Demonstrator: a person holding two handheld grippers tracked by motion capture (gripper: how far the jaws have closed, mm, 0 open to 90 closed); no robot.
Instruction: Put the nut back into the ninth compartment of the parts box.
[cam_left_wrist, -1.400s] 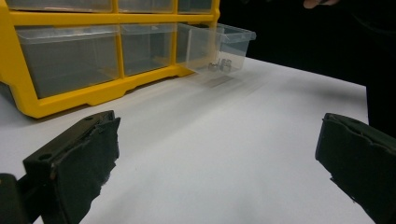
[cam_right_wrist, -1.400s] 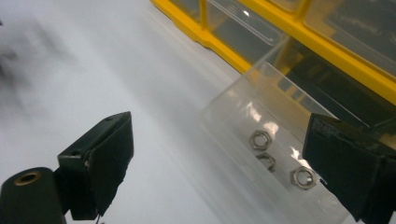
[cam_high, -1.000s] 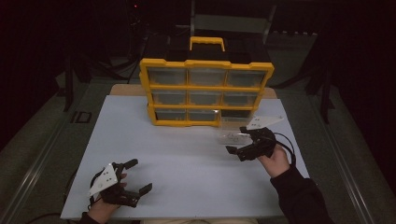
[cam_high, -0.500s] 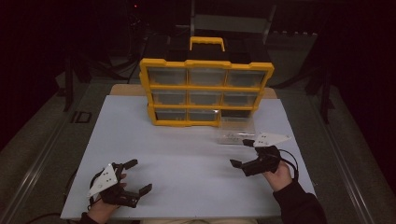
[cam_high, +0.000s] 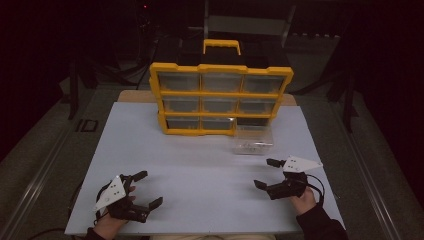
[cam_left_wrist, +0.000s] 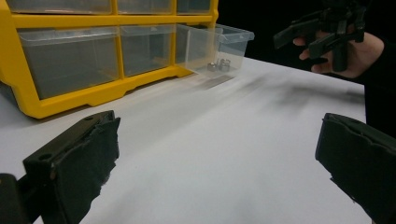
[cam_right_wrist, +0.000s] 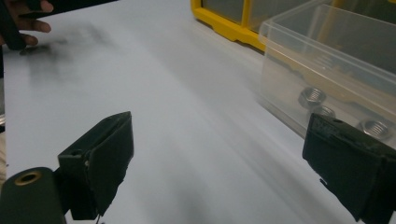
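A: Clear plastic is what the drawer is made of; it is seen pulled fully out of the yellow cabinet and set on the white table, just in front of the empty lower-right slot. A few metal nuts are held inside it.

B: And the grippers?

A: Both are held with jaws spread wide and nothing between them. The right gripper is kept near the table's front right, apart from the drawer. The left gripper is rested at the front left, well apart from everything.

B: How should the step be done well?

A: A nut is probably to be picked next. The right gripper should be brought over the drawer's open top and lowered straight, so the thin walls are not knocked. The jaws should be narrowed before entry, and one nut should be pinched across its flats, not its rim.

B: What has changed from a second ago?

A: The right gripper has been drawn back from the drawer toward the person. The left has not been moved, and the drawer lies where it was.
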